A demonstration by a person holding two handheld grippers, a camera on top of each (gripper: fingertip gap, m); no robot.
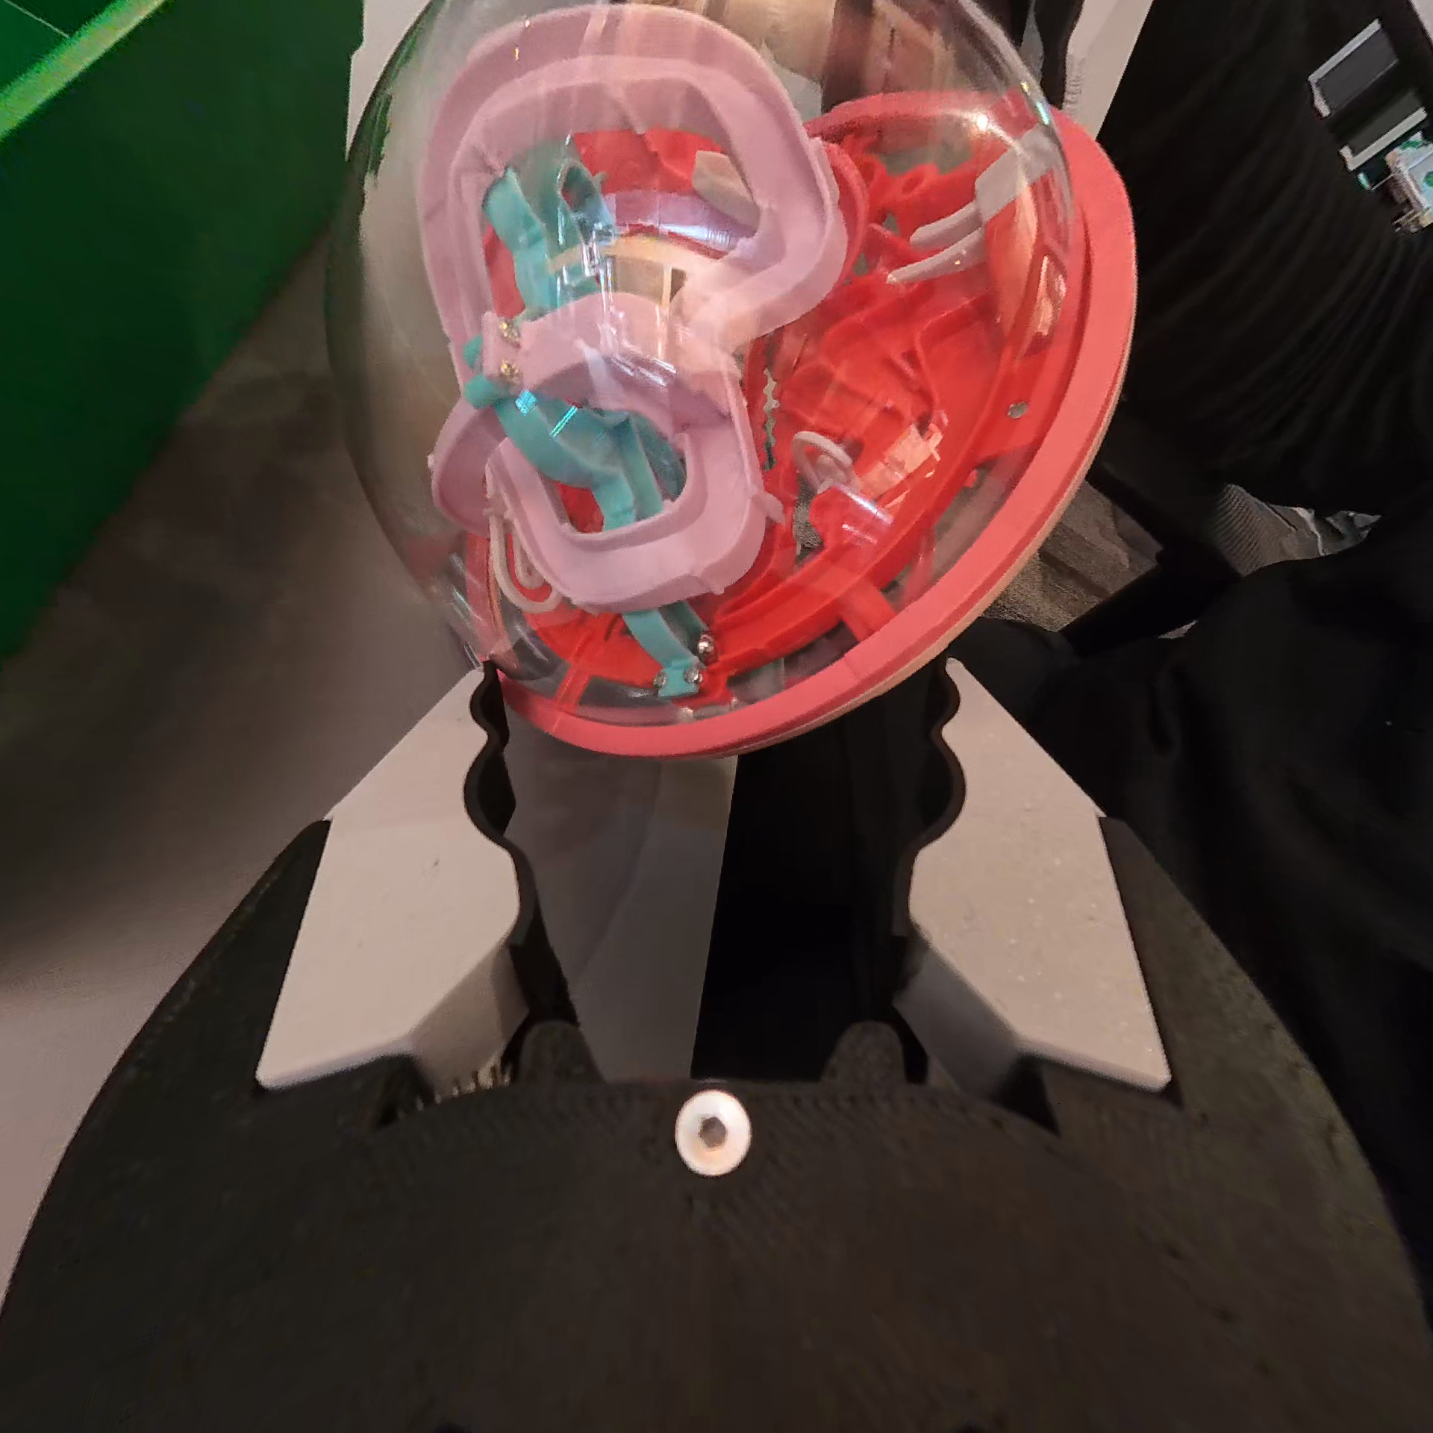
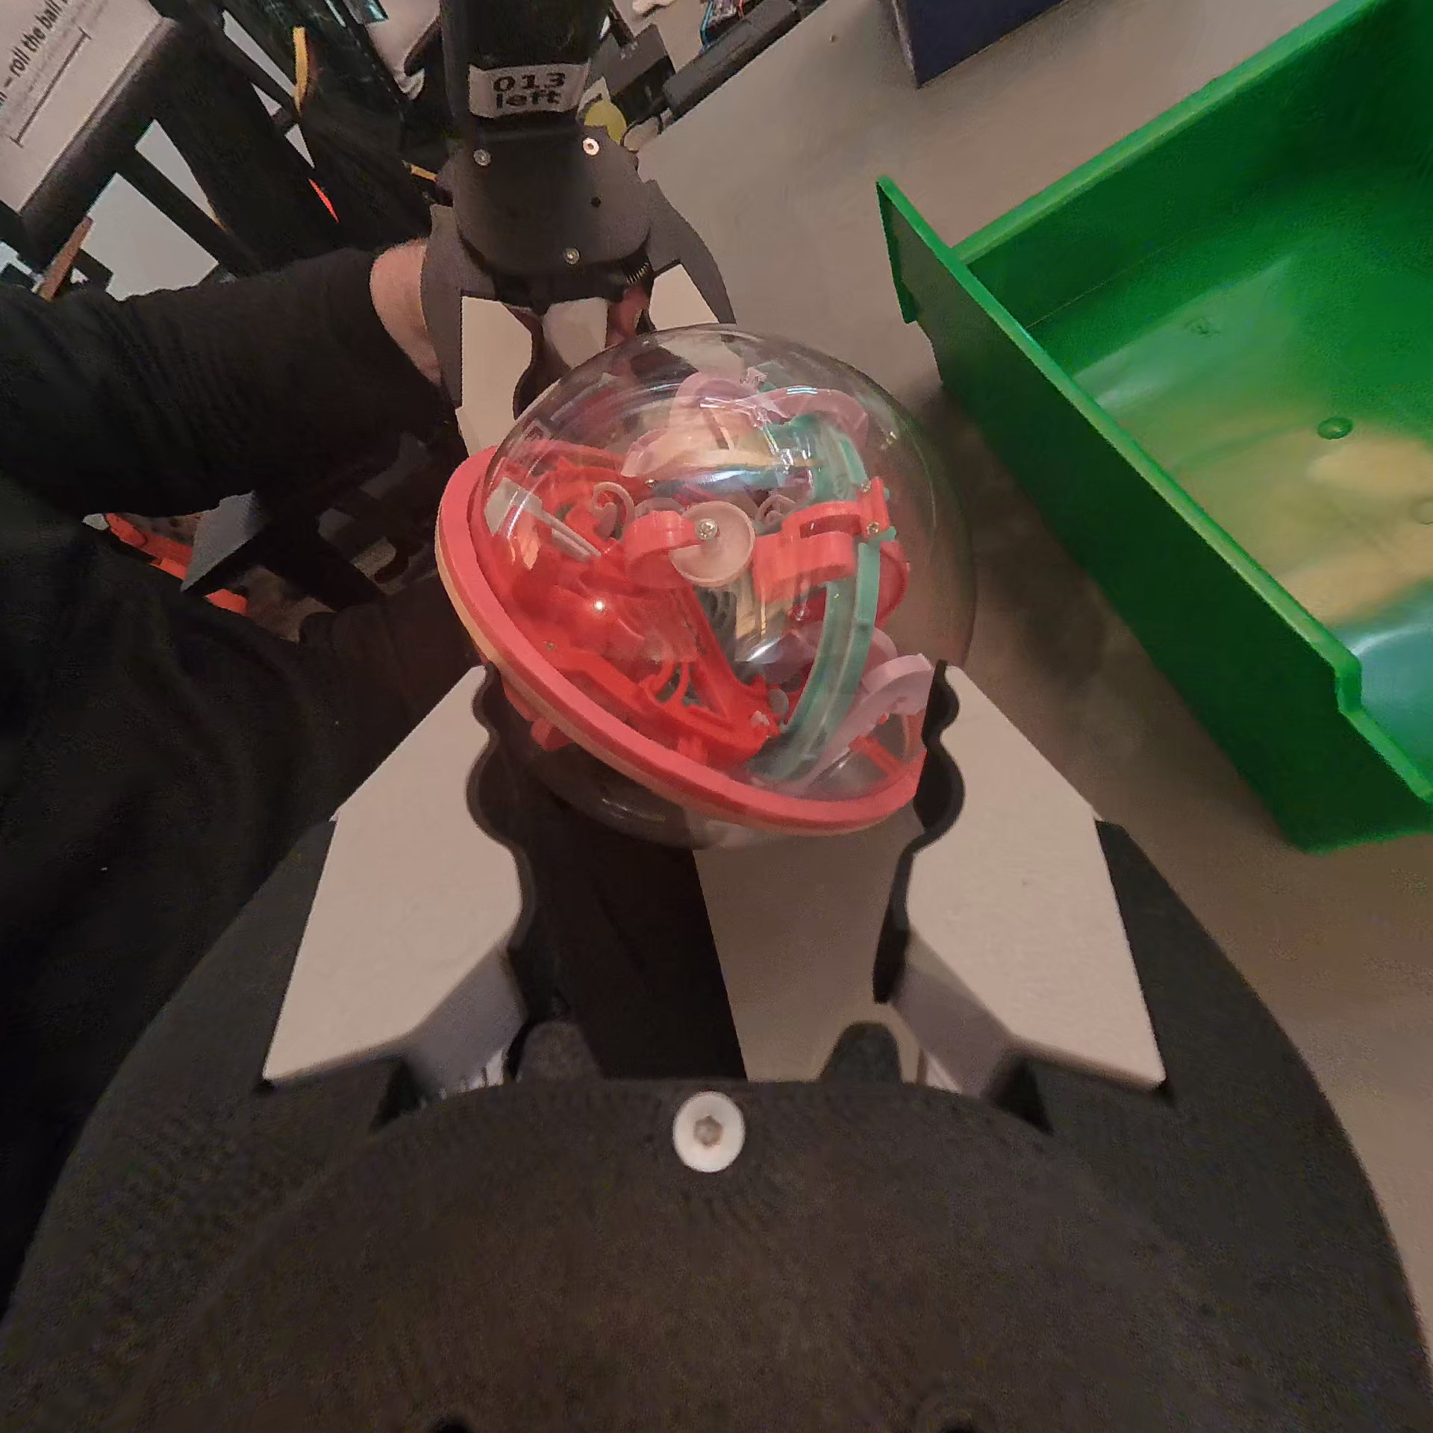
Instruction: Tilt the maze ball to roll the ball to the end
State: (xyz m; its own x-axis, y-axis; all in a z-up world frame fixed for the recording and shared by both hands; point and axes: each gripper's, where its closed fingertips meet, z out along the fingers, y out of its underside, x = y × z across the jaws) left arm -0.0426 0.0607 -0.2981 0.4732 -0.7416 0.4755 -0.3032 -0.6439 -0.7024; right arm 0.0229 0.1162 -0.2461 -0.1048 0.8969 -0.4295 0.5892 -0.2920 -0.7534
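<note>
Between the two black wavy fingers of the right tool [image 2: 709, 729] sits the clear plastic maze ball with red, pink and teal tracks inside [image 2: 702, 589], held above the grey counter [image 2: 814, 233]. The fingers close on it at its red equator ring [image 2: 620, 713], which lies tilted. From the opposite side the left tool [image 1: 717, 686] also grips the sphere. I cannot find the small rolling ball inside. Further right stands an empty green plastic bin [image 2: 1210, 434].

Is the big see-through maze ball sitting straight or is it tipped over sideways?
Tipped. The maze ball has a red ring around its middle, and that ring slants instead of lying level in both views.
</note>
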